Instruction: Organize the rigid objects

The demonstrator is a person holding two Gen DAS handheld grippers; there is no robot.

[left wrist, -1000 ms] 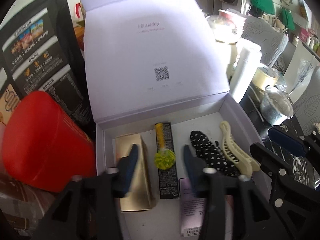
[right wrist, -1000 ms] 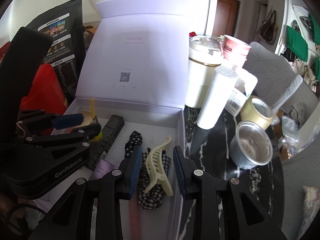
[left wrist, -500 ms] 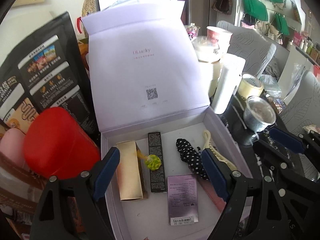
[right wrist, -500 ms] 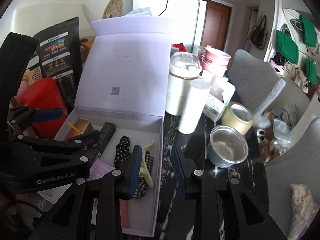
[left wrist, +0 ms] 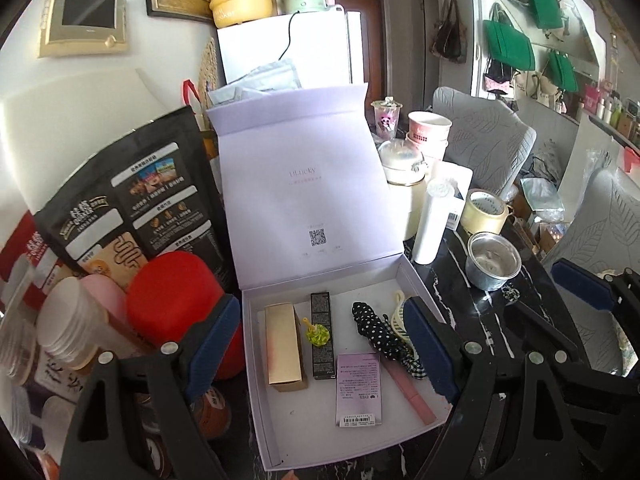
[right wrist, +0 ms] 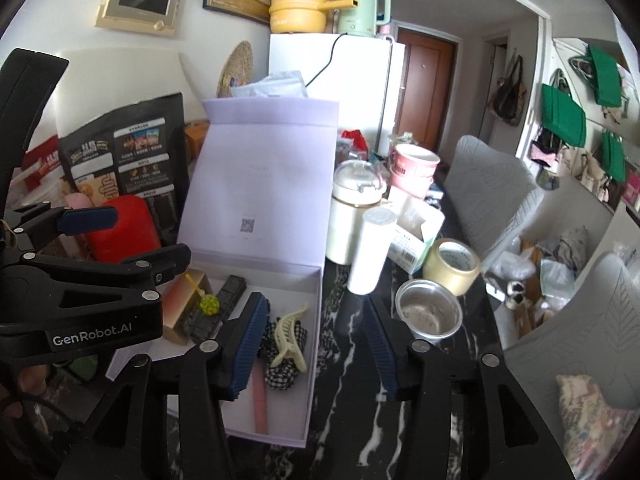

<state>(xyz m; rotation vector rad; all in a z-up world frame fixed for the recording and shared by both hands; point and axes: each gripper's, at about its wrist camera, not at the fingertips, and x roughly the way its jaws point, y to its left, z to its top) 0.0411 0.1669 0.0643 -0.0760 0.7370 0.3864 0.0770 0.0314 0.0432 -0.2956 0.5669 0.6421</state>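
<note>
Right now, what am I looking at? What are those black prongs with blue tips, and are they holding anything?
There is no robot here: a person holds a pair of tongs in each hand, with a camera on each that looks along its fingers. One picture comes from the left tongs, one from the right tongs. Both are opening, with nothing between the blue pads. Below them an open white box sits on a dark marble table. It holds a gold carton, a black tube, a cream hair claw, a dotted scrunchie and a pink stick.
</note>
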